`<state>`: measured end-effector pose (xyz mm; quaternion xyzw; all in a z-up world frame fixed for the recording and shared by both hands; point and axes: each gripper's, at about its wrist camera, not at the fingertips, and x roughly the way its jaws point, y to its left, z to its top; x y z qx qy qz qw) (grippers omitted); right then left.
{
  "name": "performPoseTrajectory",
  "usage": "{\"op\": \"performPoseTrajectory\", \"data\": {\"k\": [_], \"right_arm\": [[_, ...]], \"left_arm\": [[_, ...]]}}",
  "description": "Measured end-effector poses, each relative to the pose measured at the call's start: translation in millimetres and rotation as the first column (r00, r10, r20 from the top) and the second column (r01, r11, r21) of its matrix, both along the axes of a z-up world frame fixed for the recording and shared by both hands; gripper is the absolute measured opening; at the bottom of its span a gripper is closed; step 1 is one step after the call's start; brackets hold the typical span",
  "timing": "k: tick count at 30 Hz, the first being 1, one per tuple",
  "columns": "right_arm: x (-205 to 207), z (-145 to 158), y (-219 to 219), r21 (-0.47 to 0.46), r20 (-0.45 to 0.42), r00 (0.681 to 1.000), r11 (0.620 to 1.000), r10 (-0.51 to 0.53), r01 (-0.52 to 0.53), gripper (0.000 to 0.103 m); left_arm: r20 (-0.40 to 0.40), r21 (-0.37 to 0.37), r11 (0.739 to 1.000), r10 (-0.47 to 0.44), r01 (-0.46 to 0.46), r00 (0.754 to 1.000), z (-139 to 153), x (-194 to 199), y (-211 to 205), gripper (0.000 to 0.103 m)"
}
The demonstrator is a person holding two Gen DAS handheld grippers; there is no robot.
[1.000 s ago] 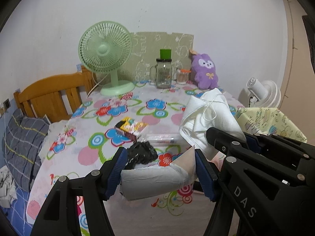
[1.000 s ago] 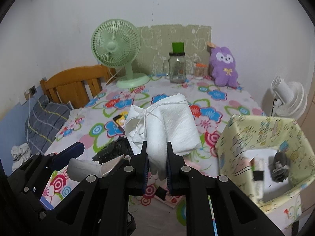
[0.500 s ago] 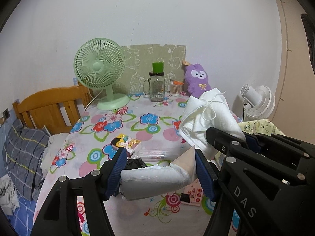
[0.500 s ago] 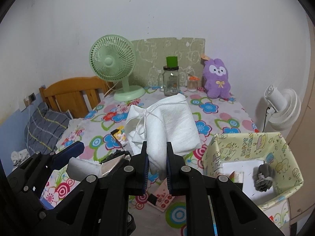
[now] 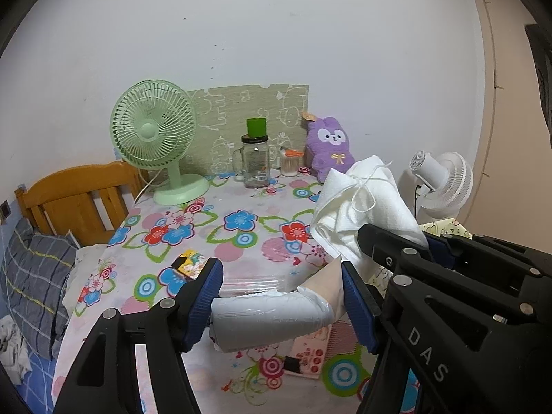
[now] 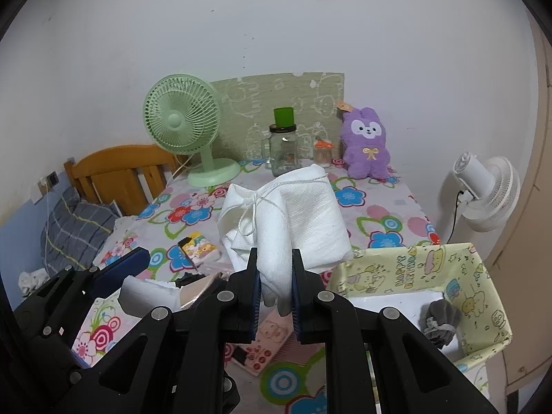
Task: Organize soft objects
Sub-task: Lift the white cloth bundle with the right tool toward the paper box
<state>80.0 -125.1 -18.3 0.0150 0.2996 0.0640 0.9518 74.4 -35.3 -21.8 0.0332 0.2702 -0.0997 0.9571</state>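
Both clamped: left gripper (image 5: 279, 296) wide on white packet (image 5: 269, 321), possibly tissues; right gripper (image 6: 275, 288) narrow on cloth bundle (image 6: 293, 220).

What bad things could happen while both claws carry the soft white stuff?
The right gripper pinches only the bottom edge of the white cloth bundle, so it might slip out. Its loose string could snag. The left gripper holds a white roll close beside it, so they could bump before reaching the yellow box.

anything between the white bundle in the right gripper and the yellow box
Nothing visible does. The right gripper holds the white bundle in the air, left of the yellow box. The box is open-topped and holds only a small grey item.
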Motion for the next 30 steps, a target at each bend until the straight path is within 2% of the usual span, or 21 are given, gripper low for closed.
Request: {"op": "performPoseTrajectory", "data": {"k": [30], "right_arm": [[3.4, -2.3, -94.0, 0.003, 0.005, 0.995, 0.995, -0.097, 0.097, 0.017]], "left_arm": [[-0.012, 0.003, 0.992, -0.129, 0.129, 0.992, -3.9, 15.3, -89.6, 0.070]]}}
